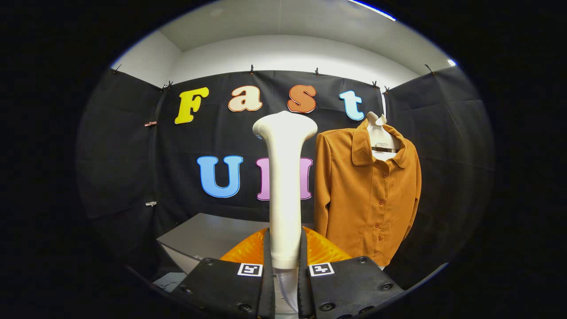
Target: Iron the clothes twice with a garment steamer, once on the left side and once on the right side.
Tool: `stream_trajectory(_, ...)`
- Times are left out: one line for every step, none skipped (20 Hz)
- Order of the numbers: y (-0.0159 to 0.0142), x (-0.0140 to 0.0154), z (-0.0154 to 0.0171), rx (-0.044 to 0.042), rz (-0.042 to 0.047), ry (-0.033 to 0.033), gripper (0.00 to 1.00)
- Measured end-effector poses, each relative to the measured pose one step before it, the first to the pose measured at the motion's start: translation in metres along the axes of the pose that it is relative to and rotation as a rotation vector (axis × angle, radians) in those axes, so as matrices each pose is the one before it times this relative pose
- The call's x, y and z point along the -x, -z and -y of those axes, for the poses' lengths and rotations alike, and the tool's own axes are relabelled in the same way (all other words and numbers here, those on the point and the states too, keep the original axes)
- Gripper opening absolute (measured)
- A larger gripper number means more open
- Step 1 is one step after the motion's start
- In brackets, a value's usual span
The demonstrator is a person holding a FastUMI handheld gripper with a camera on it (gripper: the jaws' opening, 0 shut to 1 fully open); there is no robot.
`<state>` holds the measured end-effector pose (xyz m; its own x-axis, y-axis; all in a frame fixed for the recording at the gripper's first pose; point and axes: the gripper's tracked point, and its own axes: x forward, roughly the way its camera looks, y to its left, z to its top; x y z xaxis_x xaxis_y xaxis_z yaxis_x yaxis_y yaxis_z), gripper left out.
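Here the gripper, closed on the steamer, holds it upright.
Left of the shirt, apart from it; a loose grip could let it tilt.

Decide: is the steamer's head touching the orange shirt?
No: the steamer, clamped in the hand-held gripper, stands apart from the shirt.

You're in a booth draped with black cloth, clipped along its top edge. Above the cloth you see a pale wall and a white ceiling with a strip light. A grey table stands low down.
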<state>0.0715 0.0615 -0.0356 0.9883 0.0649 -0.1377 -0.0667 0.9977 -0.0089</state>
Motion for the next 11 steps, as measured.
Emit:
stream_trajectory(0.00049,0.00051,-0.00014,-0.00397,-0.00029,0.00077,0.23)
stream_trajectory(-0.00022,-0.00011,-0.00021,-0.00038,-0.00192,0.00043,0.23)
stream_trajectory(0.00074,0.00071,0.00021,0.0018,-0.00274,0.00087,0.23)
stream_trajectory(0.00086,-0.00051,0.00029,0.00008,-0.0004,0.00011,0.23)
stream_trajectory(0.00009,0.0002,-0.00018,0.00036,-0.00059,0.00014,0.23)
stream_trajectory(-0.0008,0.00067,-0.00084,0.00045,0.00035,-0.00059,0.23)
stream_trajectory(-0.00019,0.00017,-0.00045,0.00009,0.00149,-0.00034,0.23)
stream_trajectory(-0.00044,-0.00072,-0.00052,0.00125,-0.00008,-0.00048,0.23)
stream_trajectory(-0.00002,0.00039,-0.00032,0.00104,0.00097,0.00048,0.23)
stream_trajectory(-0.0005,-0.00014,-0.00047,-0.00052,0.00048,-0.00049,0.23)
stream_trajectory(-0.00078,-0.00013,-0.00066,-0.00194,-0.00073,-0.00092,0.23)
